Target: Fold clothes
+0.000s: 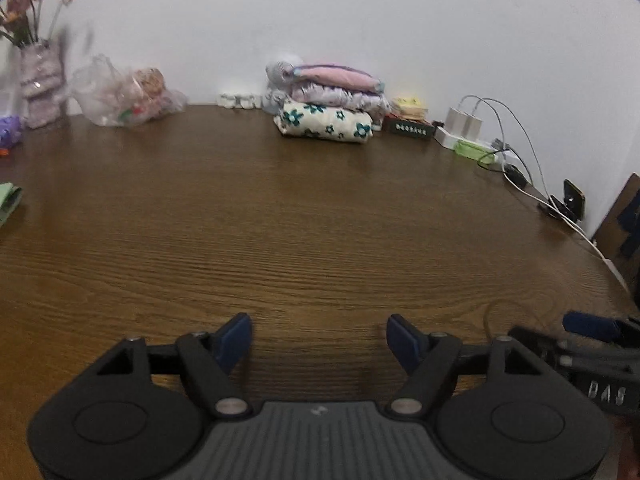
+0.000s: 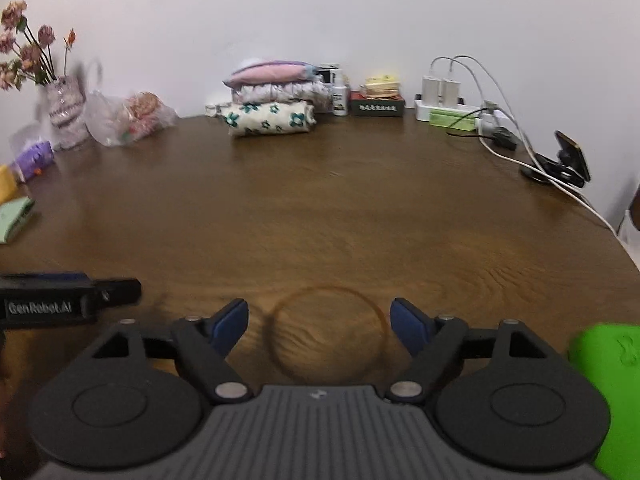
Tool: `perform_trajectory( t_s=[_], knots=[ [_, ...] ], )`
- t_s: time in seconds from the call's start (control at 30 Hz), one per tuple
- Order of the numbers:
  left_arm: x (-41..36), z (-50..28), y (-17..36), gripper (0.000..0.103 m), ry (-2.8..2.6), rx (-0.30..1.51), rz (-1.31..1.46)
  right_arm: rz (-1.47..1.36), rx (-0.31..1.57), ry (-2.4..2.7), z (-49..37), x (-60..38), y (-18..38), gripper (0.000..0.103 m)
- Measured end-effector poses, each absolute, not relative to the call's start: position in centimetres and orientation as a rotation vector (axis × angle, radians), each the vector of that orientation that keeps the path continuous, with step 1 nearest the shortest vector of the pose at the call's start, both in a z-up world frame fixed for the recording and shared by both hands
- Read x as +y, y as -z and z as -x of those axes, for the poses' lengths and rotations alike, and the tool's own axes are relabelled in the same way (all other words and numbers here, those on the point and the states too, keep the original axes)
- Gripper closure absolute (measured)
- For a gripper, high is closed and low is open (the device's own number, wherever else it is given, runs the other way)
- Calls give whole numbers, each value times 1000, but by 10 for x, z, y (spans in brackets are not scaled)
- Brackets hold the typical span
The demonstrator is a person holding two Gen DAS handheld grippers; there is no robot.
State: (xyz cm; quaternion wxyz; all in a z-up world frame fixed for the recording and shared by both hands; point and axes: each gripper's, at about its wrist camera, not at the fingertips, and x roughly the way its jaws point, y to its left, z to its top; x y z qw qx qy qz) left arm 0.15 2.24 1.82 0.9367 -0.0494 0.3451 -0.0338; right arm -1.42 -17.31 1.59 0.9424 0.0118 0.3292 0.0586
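Three folded clothes (image 1: 326, 108) sitting stacked far back on table (image 1: 280, 220). Left gripper (image 1: 319, 338) and right gripper (image 2: 319, 322) hanging wide apart, holding nothing. No unfolded clothes showing.

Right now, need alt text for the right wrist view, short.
The open right gripper hangs empty just over a bare stretch of brown wooden table, above a faint ring mark. Three folded clothes are stacked at the far edge by the white wall, with a vase of flowers far left and chargers with cables far right.
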Motion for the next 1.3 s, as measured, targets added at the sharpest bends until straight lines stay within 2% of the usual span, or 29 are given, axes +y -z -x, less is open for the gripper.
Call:
perform_trajectory(
  t_s=[0.17, 0.3, 0.63, 1.3],
  knots=[
    [8, -8, -9, 22, 35, 715, 54, -7, 680, -115, 17, -171, 0, 5],
    [1, -10, -6, 18, 29, 711, 36, -7, 681, -105, 14, -171, 4, 0],
    [-7, -17, 3, 0, -3, 704, -27, 11, 698, -78, -2, -173, 6, 1],
    [-2, -15, 4, 0, 17, 697, -13, 7, 697, -66, -7, -176, 6, 1]
  ],
)
